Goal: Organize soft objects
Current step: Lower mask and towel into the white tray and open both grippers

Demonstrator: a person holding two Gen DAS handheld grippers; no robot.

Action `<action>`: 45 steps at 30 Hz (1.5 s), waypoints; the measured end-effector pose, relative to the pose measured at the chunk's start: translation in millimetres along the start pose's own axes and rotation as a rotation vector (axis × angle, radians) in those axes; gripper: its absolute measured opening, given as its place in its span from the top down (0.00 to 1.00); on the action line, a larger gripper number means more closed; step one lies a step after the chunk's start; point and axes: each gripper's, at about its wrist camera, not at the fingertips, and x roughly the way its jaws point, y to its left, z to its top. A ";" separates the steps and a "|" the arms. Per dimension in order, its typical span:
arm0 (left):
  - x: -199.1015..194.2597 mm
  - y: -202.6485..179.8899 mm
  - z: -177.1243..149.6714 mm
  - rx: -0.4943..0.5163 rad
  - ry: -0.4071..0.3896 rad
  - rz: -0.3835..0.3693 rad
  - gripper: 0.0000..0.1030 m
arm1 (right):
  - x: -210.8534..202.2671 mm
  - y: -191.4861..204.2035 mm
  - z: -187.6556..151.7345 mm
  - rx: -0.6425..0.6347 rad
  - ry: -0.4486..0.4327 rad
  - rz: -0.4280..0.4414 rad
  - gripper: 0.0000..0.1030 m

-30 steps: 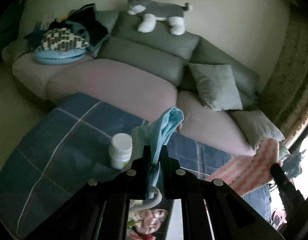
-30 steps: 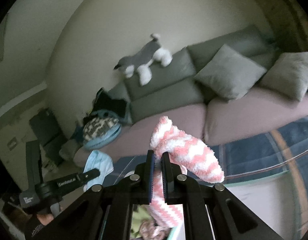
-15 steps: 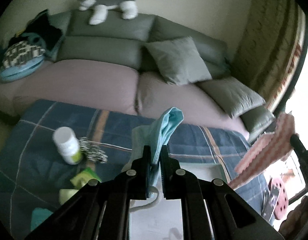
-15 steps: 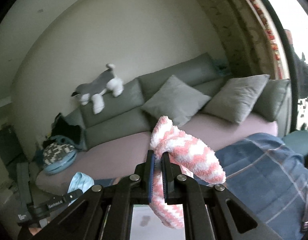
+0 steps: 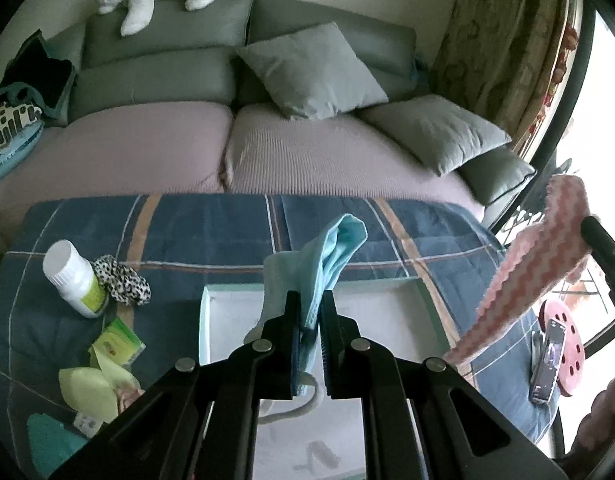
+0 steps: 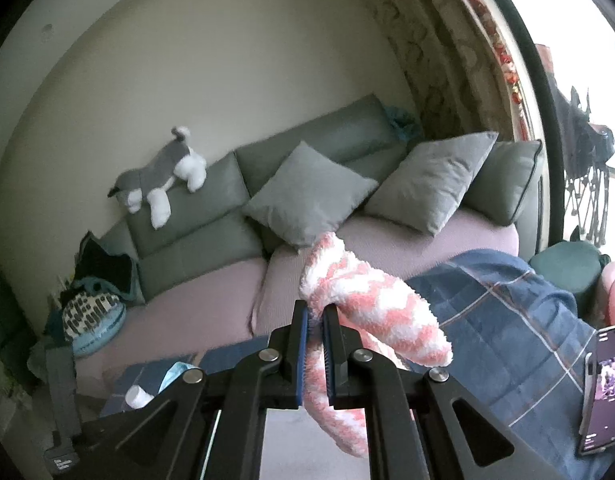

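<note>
Spanning the far side, grey sofa [image 5: 155,80] runs parallel to the plaid blanket's [image 5: 211,232] far edge. White tray [image 5: 383,308] sits mid-blanket, its floor bare under both claws. Pink-white chevron sock [image 6: 371,312]: clamped tight in right gripper [image 6: 315,320], folded over the tips, long axis hanging down, toe end drooping right. Light-blue sock [image 5: 331,256]: pinched in left gripper [image 5: 309,308], long axis up and away toward the sofa, above the tray's far edge. Bottle [image 5: 73,280], leopard scrunchie [image 5: 123,280] lie by the blanket's left edge; phone [image 5: 547,360] right.
</note>
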 end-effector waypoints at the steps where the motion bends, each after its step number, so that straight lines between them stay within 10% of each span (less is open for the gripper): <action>1: 3.6 -0.1 -1.2 0.001 0.008 0.003 0.91 | 7.4 -0.3 -2.9 0.006 0.021 0.008 0.93; 13: 35.0 4.1 -13.0 -0.015 0.093 0.042 0.91 | 73.9 10.7 -42.3 -0.017 0.245 0.065 0.92; 25: 86.2 10.8 -36.0 -0.024 0.237 0.091 0.91 | 149.1 -9.5 -109.1 -0.026 0.590 -0.062 0.90; 39: 116.3 7.4 -52.0 -0.007 0.329 0.113 0.91 | 170.6 -13.1 -119.9 -0.033 0.706 -0.135 0.89; 45: 114.5 5.5 -49.2 -0.001 0.329 0.125 0.70 | 169.0 -2.1 -109.6 -0.072 0.698 -0.171 0.81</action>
